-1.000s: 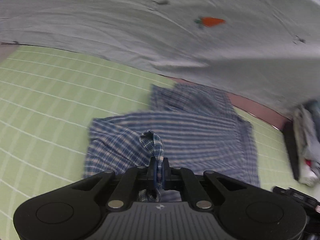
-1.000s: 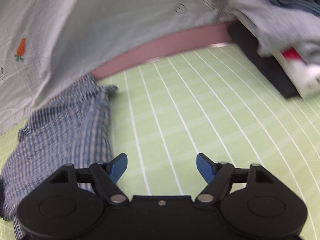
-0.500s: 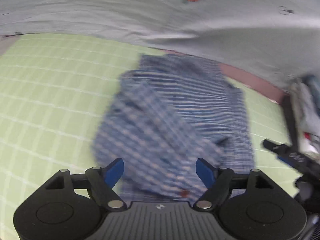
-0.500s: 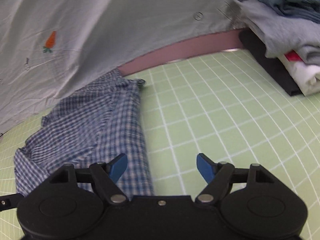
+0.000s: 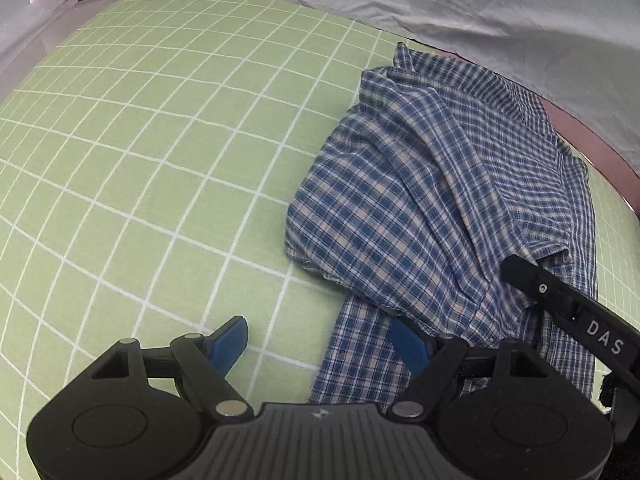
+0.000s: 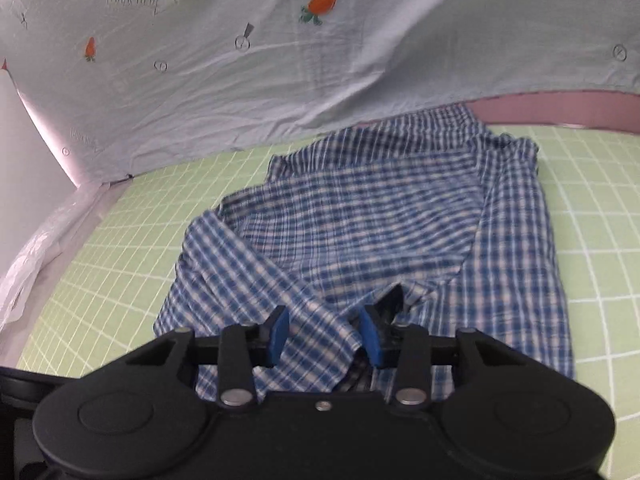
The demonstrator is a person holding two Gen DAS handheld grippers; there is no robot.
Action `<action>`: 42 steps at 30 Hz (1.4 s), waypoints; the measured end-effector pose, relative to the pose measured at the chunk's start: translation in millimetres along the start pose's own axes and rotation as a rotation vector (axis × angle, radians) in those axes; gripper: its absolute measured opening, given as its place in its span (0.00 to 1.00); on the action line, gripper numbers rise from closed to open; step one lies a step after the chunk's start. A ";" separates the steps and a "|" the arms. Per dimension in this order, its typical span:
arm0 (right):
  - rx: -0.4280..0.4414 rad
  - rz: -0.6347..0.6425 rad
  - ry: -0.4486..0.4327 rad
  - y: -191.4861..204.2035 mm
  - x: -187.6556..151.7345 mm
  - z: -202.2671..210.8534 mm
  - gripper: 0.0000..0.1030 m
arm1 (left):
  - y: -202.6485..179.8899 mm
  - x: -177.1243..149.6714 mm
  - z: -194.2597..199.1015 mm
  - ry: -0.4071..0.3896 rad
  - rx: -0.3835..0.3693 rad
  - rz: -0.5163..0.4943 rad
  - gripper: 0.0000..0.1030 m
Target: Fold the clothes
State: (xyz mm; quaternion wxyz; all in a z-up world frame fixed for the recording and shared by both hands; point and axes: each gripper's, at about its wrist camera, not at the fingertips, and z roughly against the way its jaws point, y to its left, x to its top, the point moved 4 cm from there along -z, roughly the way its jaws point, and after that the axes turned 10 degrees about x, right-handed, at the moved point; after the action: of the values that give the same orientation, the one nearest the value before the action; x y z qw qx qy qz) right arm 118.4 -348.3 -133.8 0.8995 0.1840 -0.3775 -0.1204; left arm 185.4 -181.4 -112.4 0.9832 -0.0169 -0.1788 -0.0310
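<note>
Right gripper (image 6: pixel 323 334) half-closed around plaid shirt (image 6: pixel 360 232) cuff, not yet pinched; left gripper (image 5: pixel 320 340) released, empty.
Shirt bunched mid green mat (image 5: pixel 140 160); risks grabbing extra layers, dragging fold askew.

Left hand-held gripper (image 5: pixel 318 338): black body, ribbed grey centre panel with a small emblem, two round side discs.
Left fingers (image 5: pixel 228 340): blue pads on black link arms; silver pivot screws.
Right hand-held gripper (image 6: pixel 324 334): matte black body, one small centre screw, two round side discs.
Right fingers (image 6: pixel 278 334): blue pads, black links, silver screws.
Marking: white letters "DAS" on the right one's black side, seen from the left wrist.
</note>
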 end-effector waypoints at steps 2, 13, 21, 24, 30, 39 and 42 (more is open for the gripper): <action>0.009 -0.004 0.002 -0.1 -2.1 3.4 0.09 | -1.4 -1.3 7.2 -0.022 -0.002 -0.012 0.77; 0.093 -0.147 -0.119 19.7 -35.7 92.1 0.01 | 11.8 -38.5 69.8 -0.125 -0.030 -0.010 0.77; 0.075 -0.339 -0.139 3.7 -95.7 143.4 0.01 | 5.1 -93.8 85.6 -0.099 -0.050 -0.062 0.77; 0.132 -0.461 -0.177 -6.1 -116.5 166.6 0.01 | 4.4 -118.3 85.5 -0.074 -0.052 -0.073 0.77; 0.077 -0.623 -0.174 -39.3 -159.9 189.5 0.02 | 5.0 -147.3 86.9 -0.047 -0.040 -0.070 0.77; 0.137 -0.578 -0.121 -36.4 -161.6 177.8 0.46 | 25.7 -162.9 99.5 -0.061 0.006 -0.043 0.77; 0.102 -0.539 -0.084 -36.1 -160.7 163.6 0.56 | 35.6 -166.7 102.8 -0.064 0.028 -0.026 0.77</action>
State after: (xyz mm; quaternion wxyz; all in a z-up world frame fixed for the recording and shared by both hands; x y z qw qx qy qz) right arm -112.9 -363.1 -145.1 0.8081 0.3177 -0.3576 -0.3438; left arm -3.9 -132.2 -75.9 0.9767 -0.0015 -0.2108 -0.0409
